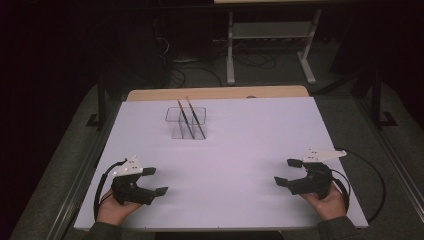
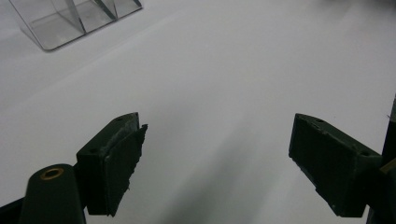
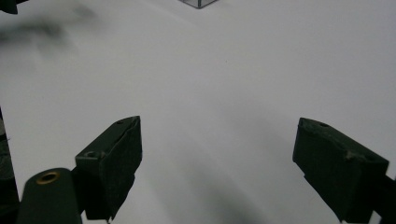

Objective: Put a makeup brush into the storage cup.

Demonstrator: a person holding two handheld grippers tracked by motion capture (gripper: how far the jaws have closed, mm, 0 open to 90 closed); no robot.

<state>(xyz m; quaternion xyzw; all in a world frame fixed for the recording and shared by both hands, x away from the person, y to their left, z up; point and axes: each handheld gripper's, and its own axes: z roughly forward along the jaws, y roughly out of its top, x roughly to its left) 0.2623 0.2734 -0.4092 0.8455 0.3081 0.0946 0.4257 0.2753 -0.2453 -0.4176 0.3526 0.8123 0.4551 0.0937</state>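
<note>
Both sets of jaws stand spread wide with nothing between them, only bare white tabletop showing in the gap. Starting at my left, the left gripper (image 1: 156,181) rests low over the near left part of the white table (image 1: 235,165), held in the left hand (image 1: 114,209), its two black jaws pointing in toward the middle and its cable looping round the outer side. In the left gripper view I see the same gripper (image 2: 215,158) looking across empty table, with the clear box (image 2: 70,21) at the top left corner of the picture, well apart from the jaws.

Moving to the middle, the clear box (image 1: 186,122) sits toward the far edge of the white surface, a little left of centre. It is a see-through plastic holder split into compartments by thin walls. Two chopsticks (image 1: 190,117) stand in it, both leaning so their tops tilt back and to the left; they lie side by side and near parallel. I cannot tell which compartment each one sits in.

At my right, the right gripper (image 1: 286,172) is held in the right hand (image 1: 330,202) over the near right part of the table, jaws aimed inward toward the left one, its cable curving out past the table edge. From the right gripper view, the right gripper (image 3: 217,156) faces open table, and one corner of the clear box (image 3: 200,3) shows at the very top edge.
</note>
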